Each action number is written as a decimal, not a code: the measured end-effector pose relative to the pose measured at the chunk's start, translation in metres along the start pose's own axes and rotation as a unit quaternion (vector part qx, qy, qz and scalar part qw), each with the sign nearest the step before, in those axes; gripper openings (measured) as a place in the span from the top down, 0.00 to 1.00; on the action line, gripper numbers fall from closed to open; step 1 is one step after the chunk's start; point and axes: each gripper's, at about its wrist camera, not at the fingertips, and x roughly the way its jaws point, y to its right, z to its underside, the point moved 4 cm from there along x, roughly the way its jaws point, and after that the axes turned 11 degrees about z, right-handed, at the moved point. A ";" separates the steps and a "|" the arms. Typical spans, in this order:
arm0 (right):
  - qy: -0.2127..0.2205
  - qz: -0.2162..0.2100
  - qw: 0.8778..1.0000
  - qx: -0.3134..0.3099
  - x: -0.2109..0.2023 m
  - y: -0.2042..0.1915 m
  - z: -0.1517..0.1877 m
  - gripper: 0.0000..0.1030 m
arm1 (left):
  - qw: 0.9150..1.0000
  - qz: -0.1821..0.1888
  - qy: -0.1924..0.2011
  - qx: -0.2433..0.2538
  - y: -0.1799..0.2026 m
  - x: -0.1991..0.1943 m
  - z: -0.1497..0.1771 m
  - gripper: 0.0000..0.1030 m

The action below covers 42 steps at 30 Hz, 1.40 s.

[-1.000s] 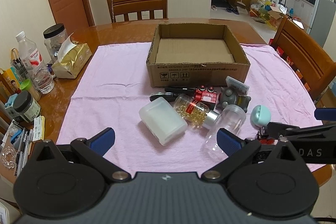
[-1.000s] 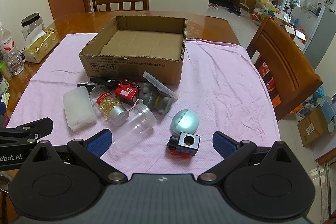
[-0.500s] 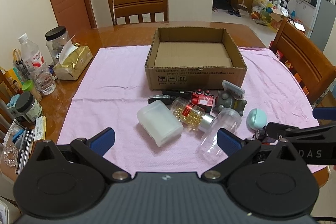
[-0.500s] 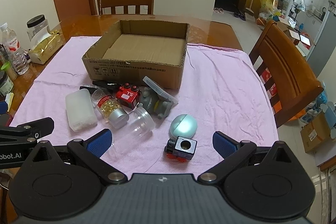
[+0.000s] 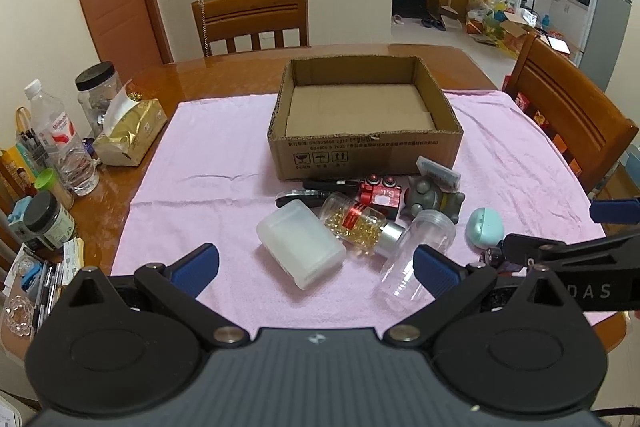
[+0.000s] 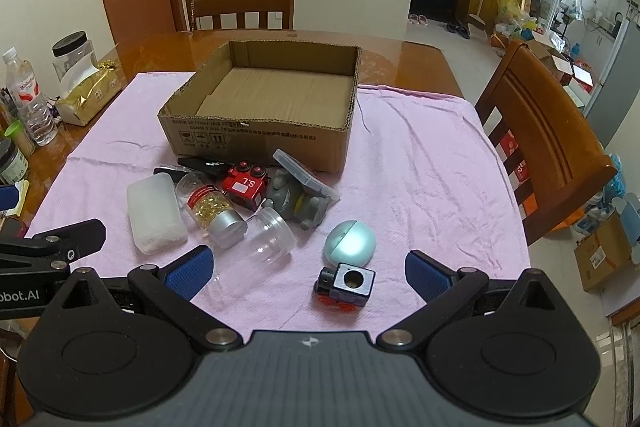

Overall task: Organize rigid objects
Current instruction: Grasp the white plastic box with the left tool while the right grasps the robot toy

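Observation:
An empty cardboard box (image 5: 360,153) (image 6: 256,143) sits on a pink cloth (image 5: 208,163). In front of it lies a pile: a white plastic case (image 5: 300,249) (image 6: 155,213), a capsule bottle (image 5: 360,225) (image 6: 212,209), a clear jar (image 5: 420,251) (image 6: 264,241), a red toy car (image 5: 380,193) (image 6: 244,185), a grey toy figure (image 5: 432,199) (image 6: 294,205), a teal ball (image 5: 486,227) (image 6: 351,242) and a small grey toy train (image 6: 346,285). My left gripper (image 5: 316,267) is open, just short of the white case. My right gripper (image 6: 308,267) is open, just short of the train.
At the table's left edge stand a water bottle (image 5: 60,147), dark-lidded jars (image 5: 96,95), a gold tissue pack (image 5: 130,131) and pens (image 5: 44,283). Wooden chairs stand behind the table (image 5: 252,21) and at its right (image 5: 568,119).
Both grippers have drawn back and risen a little, so the pile and box sit slightly farther away. Nothing on the table has moved.

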 end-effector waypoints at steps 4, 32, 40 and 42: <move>-0.004 0.008 1.000 0.001 0.005 -0.007 0.002 0.00 | 1.000 0.012 -0.006 0.005 -0.008 0.009 0.002 0.01; -0.008 -0.023 1.000 0.018 0.095 -0.023 0.022 0.00 | 0.992 0.083 -0.036 0.085 -0.066 0.092 0.018 0.01; -0.029 -0.023 0.999 0.022 0.099 -0.023 0.031 0.00 | 0.992 0.084 -0.044 0.084 -0.078 0.104 0.015 0.01; -0.030 -0.022 0.999 0.017 0.093 -0.026 0.039 0.00 | 0.991 0.085 -0.045 0.090 -0.078 0.106 0.014 0.01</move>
